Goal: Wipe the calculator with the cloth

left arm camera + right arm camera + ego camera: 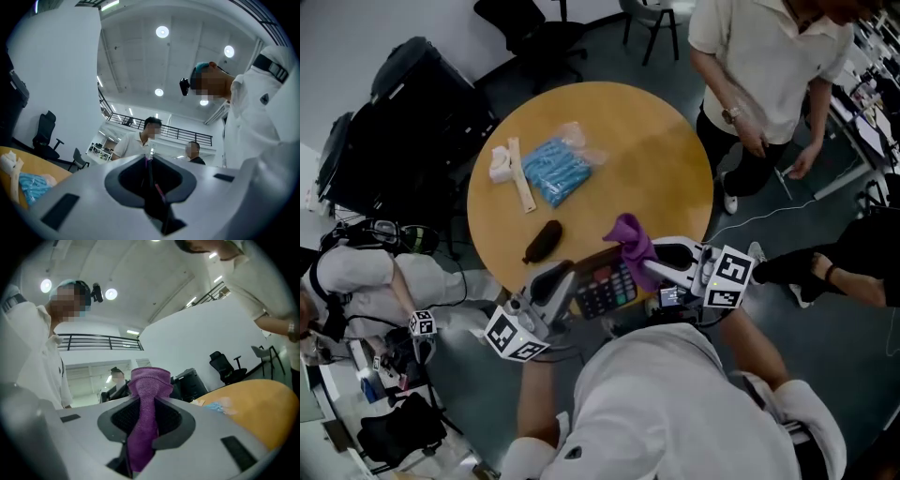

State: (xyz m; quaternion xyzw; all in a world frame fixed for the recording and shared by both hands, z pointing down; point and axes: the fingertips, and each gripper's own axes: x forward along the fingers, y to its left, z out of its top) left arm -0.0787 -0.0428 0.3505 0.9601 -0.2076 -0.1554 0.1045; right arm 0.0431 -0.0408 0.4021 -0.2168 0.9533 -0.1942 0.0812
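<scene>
We had the left gripper [562, 279] at the near edge of the round table [656, 159]. Its jaws were part closed on one end of the calculator [607, 287], which showed between them as a thin dark slab seen edge-on. The calculator sat over the table's near rim with its keys facing up, and we could not tell whether it touched the tabletop. The right gripper [145, 414] was also at the table's near edge. Its jaws were pinched on the purple cloth [146, 380], and a bunch of cloth stood out past the fingertips, just above the calculator. Toward the middle of the table lay a dark oblong thing [544, 240]. Further in were a blue packet [555, 171], a beige stick [522, 187] and a white wad [500, 165]. A person [769, 66] stood at the table's far side.
</scene>
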